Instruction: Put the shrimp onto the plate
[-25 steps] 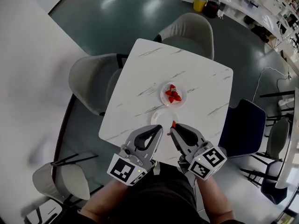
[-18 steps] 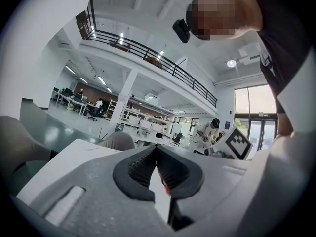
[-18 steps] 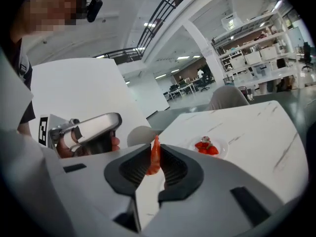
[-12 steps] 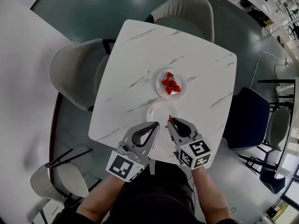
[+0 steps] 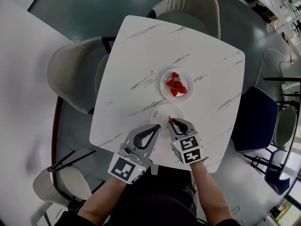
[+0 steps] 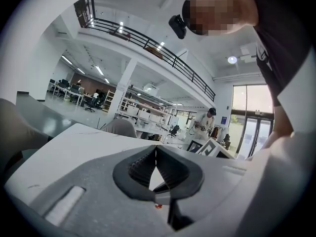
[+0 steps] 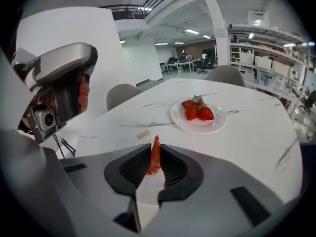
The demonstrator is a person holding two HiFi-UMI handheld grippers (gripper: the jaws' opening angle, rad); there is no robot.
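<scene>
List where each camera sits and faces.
Head view: on the head, steeply down at the table; forearms, left tool, right tool.
Left gripper view: on shut left tool, facing the hall; torso at right.
Right gripper view: on right tool gripping shrimp, facing strawberry plate.
Shared: head and right gripper views show the shrimp.

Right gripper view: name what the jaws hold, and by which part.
An orange-red shrimp, pinched by its lower part in the jaws of the right gripper; pointed end up.

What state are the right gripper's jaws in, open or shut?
Shut on the shrimp: the right gripper presses it between both pads.
</scene>
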